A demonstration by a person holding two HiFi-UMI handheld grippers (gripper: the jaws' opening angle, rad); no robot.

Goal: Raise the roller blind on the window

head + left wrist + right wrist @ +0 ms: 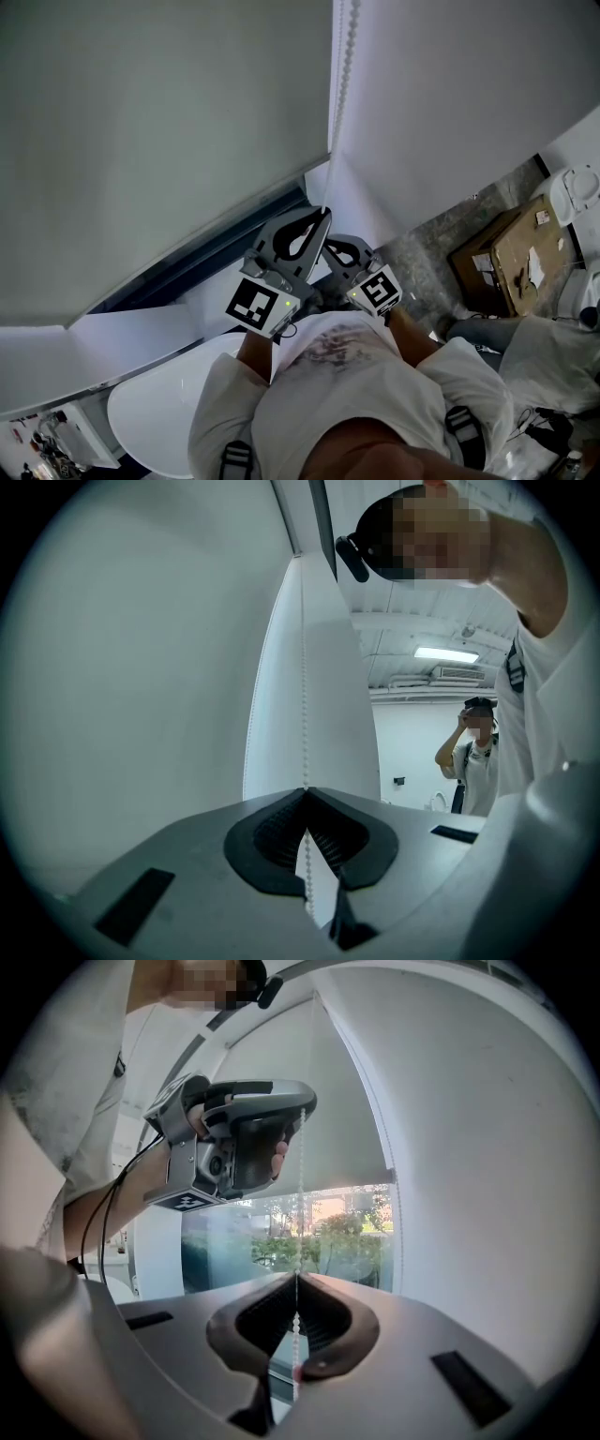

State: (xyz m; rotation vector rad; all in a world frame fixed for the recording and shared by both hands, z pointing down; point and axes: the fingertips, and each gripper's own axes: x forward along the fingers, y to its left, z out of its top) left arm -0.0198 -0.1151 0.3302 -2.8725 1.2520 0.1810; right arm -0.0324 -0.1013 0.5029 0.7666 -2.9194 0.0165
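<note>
The pale roller blind covers most of the window, and its white bead chain hangs along its right edge. My left gripper is shut on the bead chain, which runs up from its closed tips. Just below it, my right gripper is also shut on the chain. In the right gripper view the left gripper pinches the chain higher up, in front of the blind. Trees show through the bare glass under the blind's lower edge.
A white wall stands close on the right of the chain. The dark window sill runs below the blind. A round white table is at my lower left and a cardboard box lies on the floor at right. Another person stands behind.
</note>
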